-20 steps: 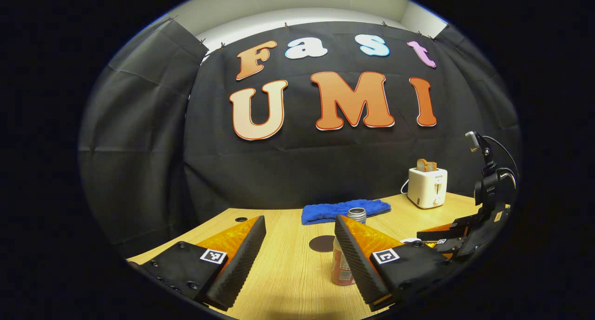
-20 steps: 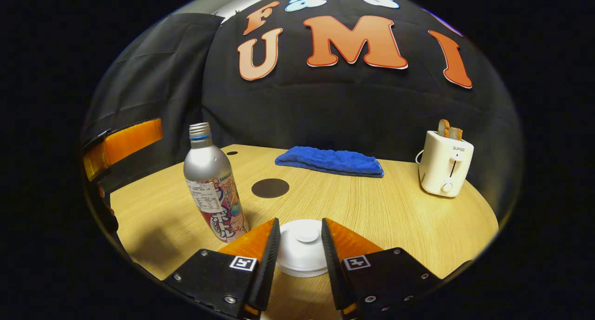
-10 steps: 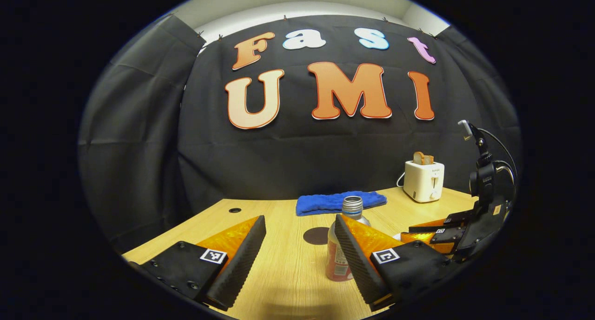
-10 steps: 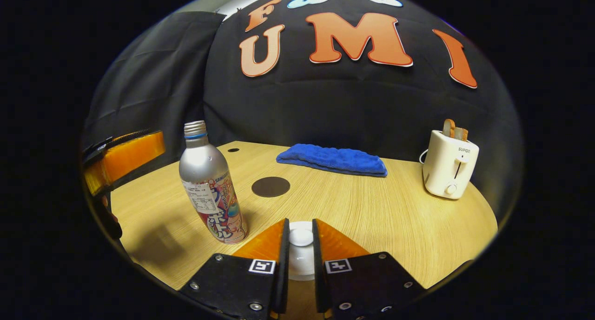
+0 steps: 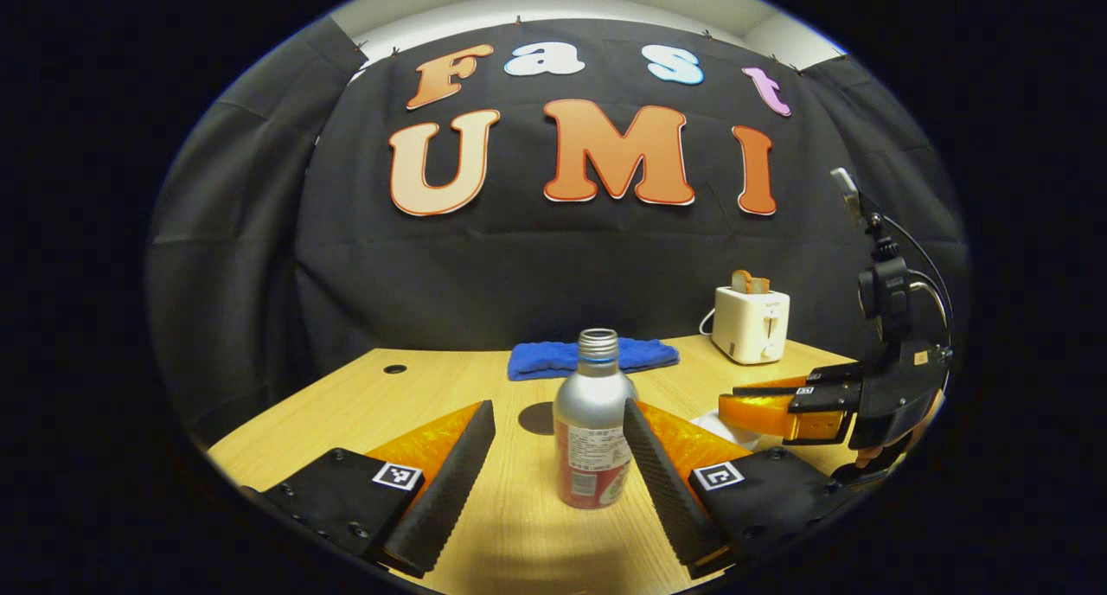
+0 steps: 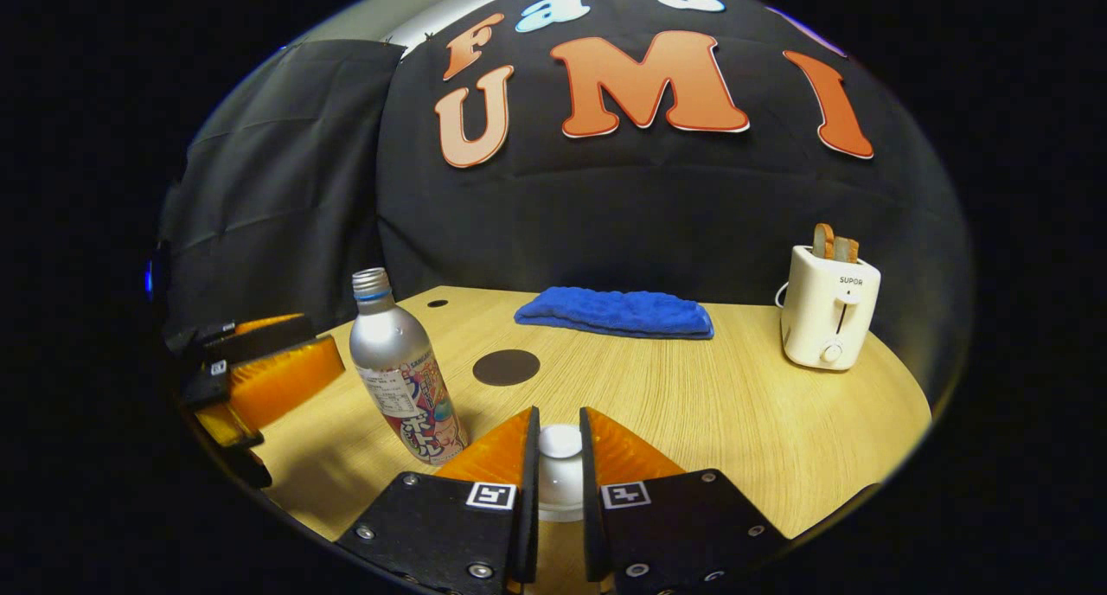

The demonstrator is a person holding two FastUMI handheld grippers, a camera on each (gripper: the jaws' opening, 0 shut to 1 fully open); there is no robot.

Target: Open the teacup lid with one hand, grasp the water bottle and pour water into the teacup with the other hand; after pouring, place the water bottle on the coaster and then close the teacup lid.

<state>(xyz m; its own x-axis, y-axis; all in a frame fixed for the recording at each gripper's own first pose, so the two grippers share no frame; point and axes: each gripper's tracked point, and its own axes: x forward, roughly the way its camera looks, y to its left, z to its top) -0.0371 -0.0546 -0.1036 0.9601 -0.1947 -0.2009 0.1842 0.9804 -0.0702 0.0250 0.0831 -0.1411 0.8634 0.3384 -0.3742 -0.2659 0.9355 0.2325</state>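
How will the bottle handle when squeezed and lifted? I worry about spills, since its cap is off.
The bottle is tall on a narrow base, so a sideways nudge could probably tip it. Its smooth metal shoulder looks slippery; gripping the labelled body seems safer. With the mouth open, tilting it early would likely spill.

On the table (image 6: pixel 735 405): 1 water bottle (image 6: pixel 402 379), 1 coaster (image 6: pixel 506 367), 1 teacup lid (image 6: pixel 560 444), 1 blue towel (image 6: pixel 616 311), 1 toaster (image 6: pixel 828 305).
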